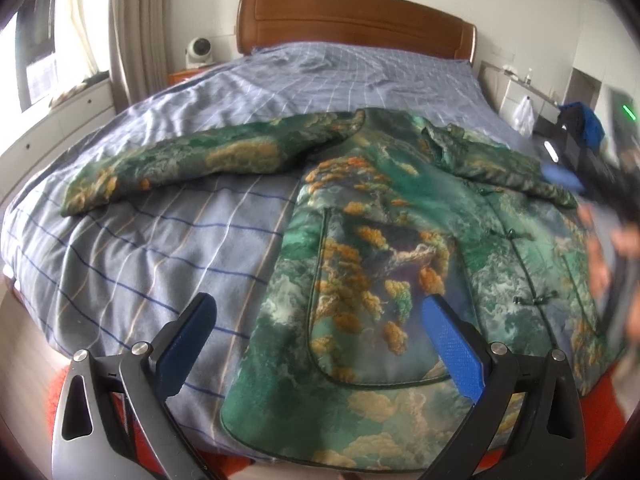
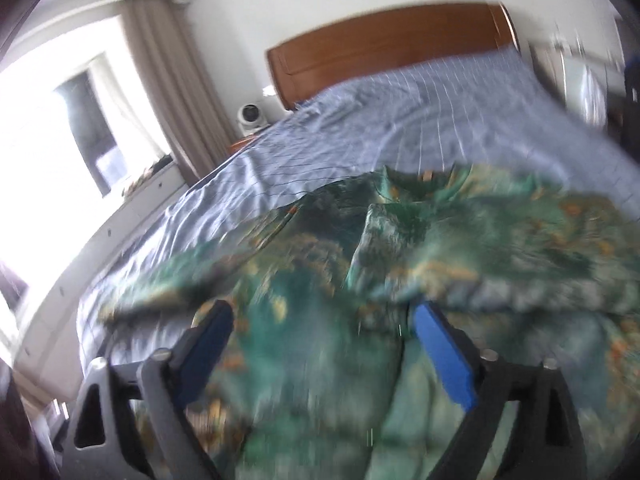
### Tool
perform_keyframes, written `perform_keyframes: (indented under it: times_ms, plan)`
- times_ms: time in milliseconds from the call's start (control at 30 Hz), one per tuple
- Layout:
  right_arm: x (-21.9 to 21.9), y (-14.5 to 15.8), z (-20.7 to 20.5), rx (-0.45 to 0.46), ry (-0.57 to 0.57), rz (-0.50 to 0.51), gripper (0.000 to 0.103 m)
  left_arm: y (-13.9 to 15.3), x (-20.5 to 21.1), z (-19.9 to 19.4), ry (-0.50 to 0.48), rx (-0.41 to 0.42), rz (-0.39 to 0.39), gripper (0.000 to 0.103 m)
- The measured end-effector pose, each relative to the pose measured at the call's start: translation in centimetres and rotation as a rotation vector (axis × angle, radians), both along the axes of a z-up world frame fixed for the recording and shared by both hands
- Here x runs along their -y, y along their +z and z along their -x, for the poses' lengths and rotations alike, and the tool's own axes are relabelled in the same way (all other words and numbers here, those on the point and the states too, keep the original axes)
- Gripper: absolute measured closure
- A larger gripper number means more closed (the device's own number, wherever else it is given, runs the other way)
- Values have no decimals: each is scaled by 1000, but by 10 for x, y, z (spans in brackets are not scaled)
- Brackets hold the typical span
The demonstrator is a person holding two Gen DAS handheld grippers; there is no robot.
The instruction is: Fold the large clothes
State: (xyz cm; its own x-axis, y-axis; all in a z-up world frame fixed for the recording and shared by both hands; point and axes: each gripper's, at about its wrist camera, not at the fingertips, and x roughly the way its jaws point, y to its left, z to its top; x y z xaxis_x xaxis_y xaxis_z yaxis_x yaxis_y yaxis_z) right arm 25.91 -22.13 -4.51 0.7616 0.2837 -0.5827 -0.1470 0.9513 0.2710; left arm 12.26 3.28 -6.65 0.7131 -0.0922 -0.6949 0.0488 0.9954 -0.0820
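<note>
The left hand-held gripper [image 1: 316,316] is held wide open, nothing gripped, above the hem of the green printed jacket [image 1: 384,240] spread on the bed [image 1: 160,240]. The right hand-held gripper [image 2: 320,320] is likewise spread wide and empty, with the jacket's folded-in sleeve [image 2: 500,256] just ahead.

One jacket [image 1: 384,240] lies mid-frame on one bed [image 1: 160,240]. One headboard [image 1: 352,20] at the top. One white fan [image 1: 199,51] at upper left, one curtain [image 1: 136,28] beside it. Two grippers: left [image 1: 320,312] at the bottom, right [image 2: 324,320].
</note>
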Motion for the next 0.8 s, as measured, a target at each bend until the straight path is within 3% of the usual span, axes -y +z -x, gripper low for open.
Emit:
perform_keyframes:
  times_ms: [200, 433, 567, 800]
  plan:
    - [-23, -26, 97, -2, 36, 192, 6, 3, 12, 2, -14, -1, -13, 1]
    - [-18, -35, 180, 33, -3, 287, 6, 2, 32, 6, -60, -2, -49, 1]
    - [-14, -43, 206, 34, -60, 324, 5, 1, 36, 8, -70, -5, -56, 1]
    - [-14, -46, 206, 30, -69, 306, 5, 3, 37, 11, -64, 0, -58, 1]
